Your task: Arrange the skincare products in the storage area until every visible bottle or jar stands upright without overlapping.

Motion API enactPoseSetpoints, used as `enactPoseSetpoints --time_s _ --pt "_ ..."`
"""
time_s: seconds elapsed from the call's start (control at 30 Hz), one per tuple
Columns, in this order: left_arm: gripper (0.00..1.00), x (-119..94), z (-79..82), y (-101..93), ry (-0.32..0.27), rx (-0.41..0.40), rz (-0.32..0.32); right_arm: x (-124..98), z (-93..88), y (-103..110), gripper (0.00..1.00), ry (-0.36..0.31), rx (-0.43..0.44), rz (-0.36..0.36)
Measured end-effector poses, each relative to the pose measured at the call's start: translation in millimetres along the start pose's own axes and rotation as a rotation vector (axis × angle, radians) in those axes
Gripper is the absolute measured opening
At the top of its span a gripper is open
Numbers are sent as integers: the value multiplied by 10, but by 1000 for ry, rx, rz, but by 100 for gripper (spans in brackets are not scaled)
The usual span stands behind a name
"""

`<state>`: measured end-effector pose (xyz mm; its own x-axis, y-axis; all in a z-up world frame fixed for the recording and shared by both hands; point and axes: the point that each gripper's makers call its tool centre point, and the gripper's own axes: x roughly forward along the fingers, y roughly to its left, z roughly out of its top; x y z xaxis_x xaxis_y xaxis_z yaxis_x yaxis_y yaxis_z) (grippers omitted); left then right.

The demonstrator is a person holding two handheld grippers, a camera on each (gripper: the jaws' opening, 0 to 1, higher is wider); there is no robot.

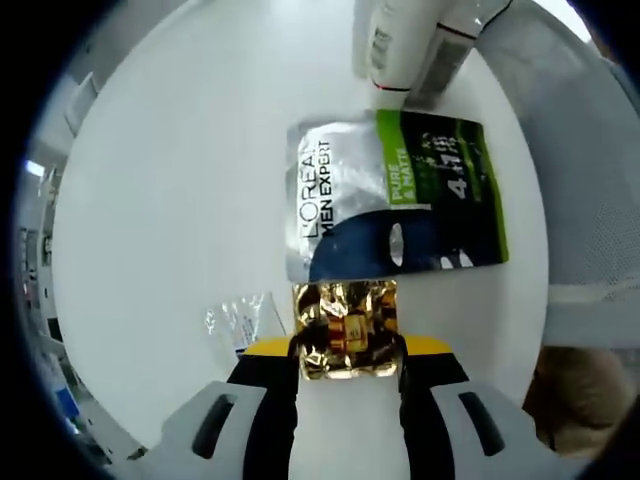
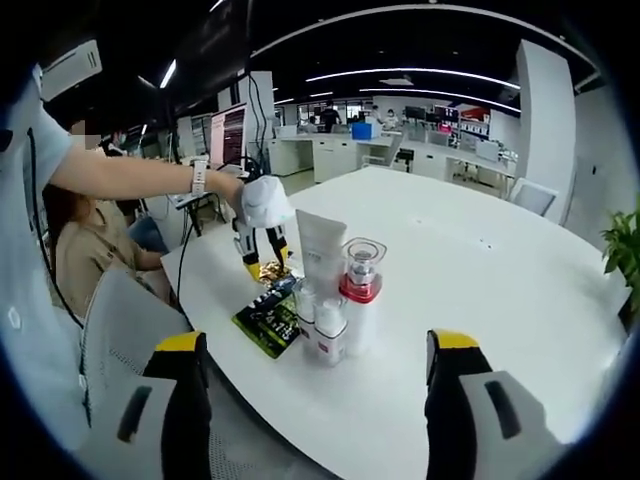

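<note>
The left gripper (image 1: 350, 365) pinches a shiny gold packet (image 1: 345, 328) lying flat on the white table (image 1: 160, 200). A green and grey face-mask sachet (image 1: 395, 195) touches it at 12 o'clock. The right gripper (image 2: 318, 375) hangs wide open, well back from the standing bottles (image 2: 335, 290).

On the table (image 2: 520, 290), tube (image 2: 322, 245) and bottles (image 2: 345, 310) stand beside flat sachets (image 2: 268, 318).

My left fingers (image 1: 280, 400) cover the gold sachet's (image 1: 345, 330) lower corners; beyond it a white tube (image 1: 395, 45) (label unreadable) runs off the edge.
</note>
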<state>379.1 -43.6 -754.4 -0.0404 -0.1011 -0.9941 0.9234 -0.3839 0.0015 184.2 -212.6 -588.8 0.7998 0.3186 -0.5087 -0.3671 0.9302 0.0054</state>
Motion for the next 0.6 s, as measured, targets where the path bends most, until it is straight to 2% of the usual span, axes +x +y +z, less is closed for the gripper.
enactPoseSetpoints --time_s 0.5,0.6 --pt "38 -31 16 -11 -6 -6 25 -50 -17 1 91 -4 5 -8" --pt "39 -71 -3 16 -5 -12 46 -64 -18 -10 91 -8 6 -12"
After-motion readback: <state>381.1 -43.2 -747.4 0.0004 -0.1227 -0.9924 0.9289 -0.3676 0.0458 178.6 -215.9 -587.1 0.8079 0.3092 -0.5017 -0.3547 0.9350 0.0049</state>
